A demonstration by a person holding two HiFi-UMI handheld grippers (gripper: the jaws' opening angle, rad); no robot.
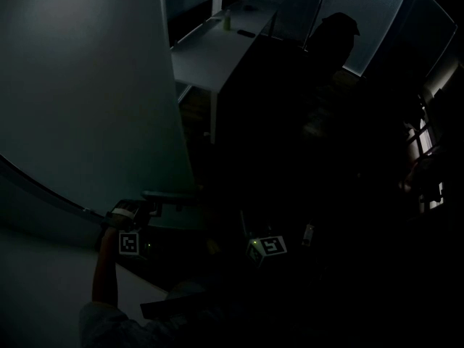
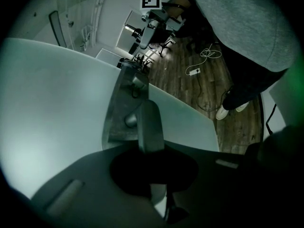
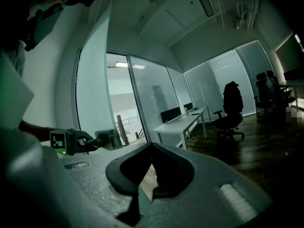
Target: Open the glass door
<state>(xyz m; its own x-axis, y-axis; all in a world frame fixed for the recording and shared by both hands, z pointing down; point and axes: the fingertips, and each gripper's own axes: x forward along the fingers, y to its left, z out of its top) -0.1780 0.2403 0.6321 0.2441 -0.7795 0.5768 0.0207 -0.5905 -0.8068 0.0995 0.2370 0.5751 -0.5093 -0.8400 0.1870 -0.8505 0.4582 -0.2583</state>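
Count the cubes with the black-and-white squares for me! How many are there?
2. The left cube rides on the left gripper, which grips the door handle. The right cube rides on the right gripper. The room is dark, so more could be hidden.

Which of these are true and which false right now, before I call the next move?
1. The left gripper is shut on the door handle. True.
2. The right gripper also grips that handle. False: it holds nothing and is off the glass door.
3. A white desk stands in the room beyond the door. True.
4. The office chair lies tipped over on the floor. False: it stands upright beside the desk.
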